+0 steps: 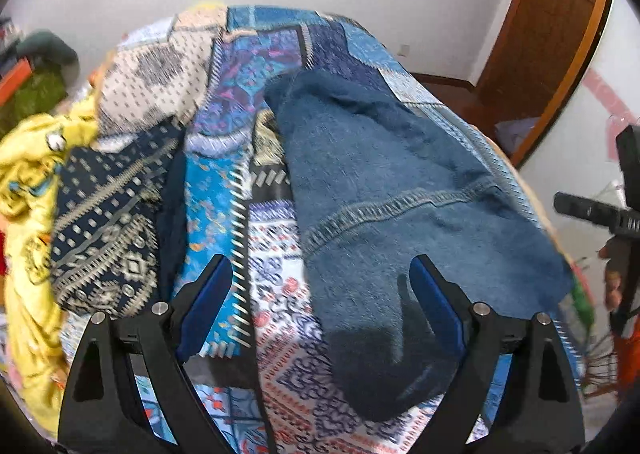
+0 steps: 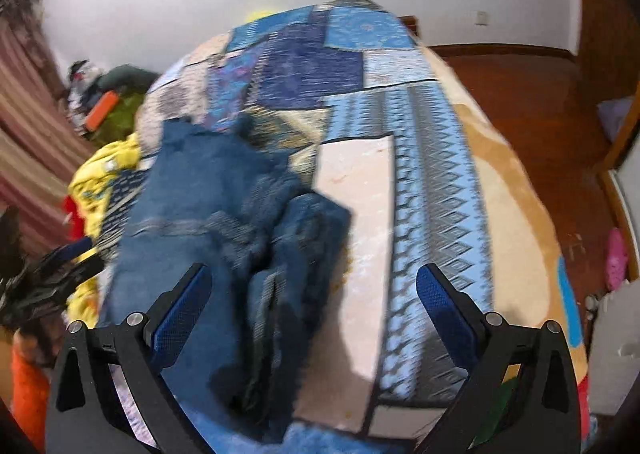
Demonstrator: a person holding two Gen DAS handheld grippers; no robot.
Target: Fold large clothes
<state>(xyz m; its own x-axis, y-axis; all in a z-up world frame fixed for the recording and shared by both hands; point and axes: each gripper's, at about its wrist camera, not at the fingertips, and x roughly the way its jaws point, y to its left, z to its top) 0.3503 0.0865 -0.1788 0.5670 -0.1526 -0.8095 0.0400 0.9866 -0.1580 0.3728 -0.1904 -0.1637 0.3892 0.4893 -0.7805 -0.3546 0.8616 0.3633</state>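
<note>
Hovering over a patchwork bedspread [image 1: 276,294], the left gripper [image 1: 320,294] and right gripper [image 2: 312,294] both stand wide apart with nothing between the pads. A blue denim garment [image 1: 400,181] lies along the bed, partly doubled over, likely mid-fold. Beside it, a yellow cloth [image 1: 28,157] and a dark patterned piece [image 1: 104,230] sit heaped, seemingly awaiting their turn.

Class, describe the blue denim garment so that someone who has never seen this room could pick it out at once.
Start at the bed covered by the patchwork bedspread in blues and whites. On it lie several clothes: a yellow garment, a navy patterned cloth, and the denim garment. The denim one is the only plain blue piece, faded and unprinted, with a pale stitched seam across it.
</note>
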